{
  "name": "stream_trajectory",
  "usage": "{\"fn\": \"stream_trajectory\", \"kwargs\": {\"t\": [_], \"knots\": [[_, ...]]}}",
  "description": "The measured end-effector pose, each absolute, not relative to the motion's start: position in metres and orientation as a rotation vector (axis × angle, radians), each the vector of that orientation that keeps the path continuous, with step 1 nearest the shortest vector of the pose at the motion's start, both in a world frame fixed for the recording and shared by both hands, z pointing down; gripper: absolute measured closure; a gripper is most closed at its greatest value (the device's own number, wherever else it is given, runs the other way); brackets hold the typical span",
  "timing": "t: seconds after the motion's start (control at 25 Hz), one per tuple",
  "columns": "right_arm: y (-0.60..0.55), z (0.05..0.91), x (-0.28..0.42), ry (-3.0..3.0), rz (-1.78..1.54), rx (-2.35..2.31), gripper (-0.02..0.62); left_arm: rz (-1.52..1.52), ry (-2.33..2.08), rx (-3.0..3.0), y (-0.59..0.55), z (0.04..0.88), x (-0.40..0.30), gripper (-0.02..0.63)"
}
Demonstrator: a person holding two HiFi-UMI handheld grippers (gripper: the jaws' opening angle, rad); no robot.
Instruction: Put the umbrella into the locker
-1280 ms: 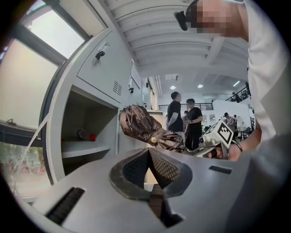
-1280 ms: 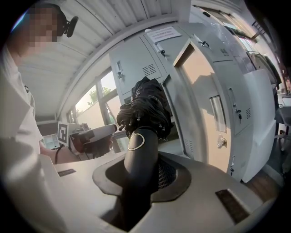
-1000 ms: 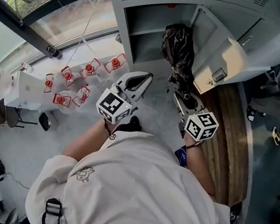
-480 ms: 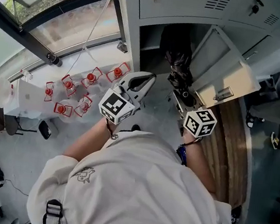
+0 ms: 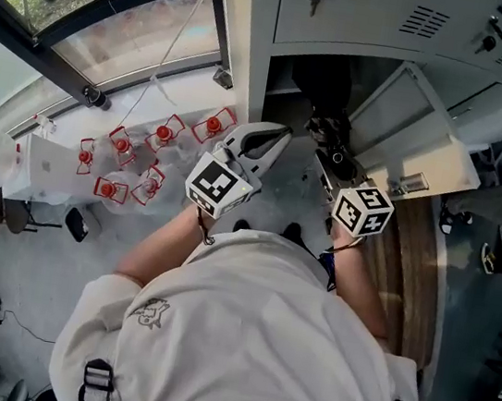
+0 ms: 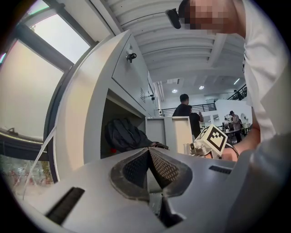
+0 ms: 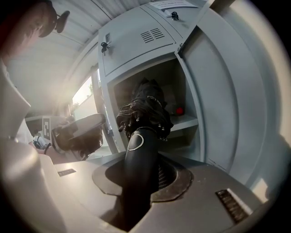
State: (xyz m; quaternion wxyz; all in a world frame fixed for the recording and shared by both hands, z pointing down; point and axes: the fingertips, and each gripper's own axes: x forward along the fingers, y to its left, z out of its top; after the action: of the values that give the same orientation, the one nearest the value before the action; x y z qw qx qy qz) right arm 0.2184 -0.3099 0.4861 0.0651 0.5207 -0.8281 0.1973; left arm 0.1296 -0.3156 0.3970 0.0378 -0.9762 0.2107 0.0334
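Field notes: we are gripping the black folded umbrella (image 7: pixel 144 111) by its smooth handle in the fingers of the right gripper (image 7: pixel 143 175). Its bundled canopy is sitting at the mouth of the open grey metal locker (image 5: pixel 254 55). The fingers of the left gripper (image 6: pixel 149 166) are closed on nothing. Risk, as we are judging it: loose folds snagging on the inner shelf (image 7: pixel 187 122) edge, or the slick handle twisting in the grip. The open grey locker door (image 5: pixel 417 150) is crowding the right side, and a small red object (image 7: pixel 180 110) is occupying the shelf
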Motion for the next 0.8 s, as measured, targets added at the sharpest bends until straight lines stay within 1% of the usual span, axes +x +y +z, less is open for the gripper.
{"fn": "stream_trajectory", "kwargs": {"t": [0.4,0.8], "knots": [[-0.357,0.475,0.231,-2.560,0.590,1.429,0.465,0.102,0.828,-2.971,-0.341,0.394,0.144,0.594],[-0.410,0.454,0.228,-2.595,0.521,1.369,0.458,0.051,0.904,-2.930,-0.353,0.396,0.156,0.594]]}}
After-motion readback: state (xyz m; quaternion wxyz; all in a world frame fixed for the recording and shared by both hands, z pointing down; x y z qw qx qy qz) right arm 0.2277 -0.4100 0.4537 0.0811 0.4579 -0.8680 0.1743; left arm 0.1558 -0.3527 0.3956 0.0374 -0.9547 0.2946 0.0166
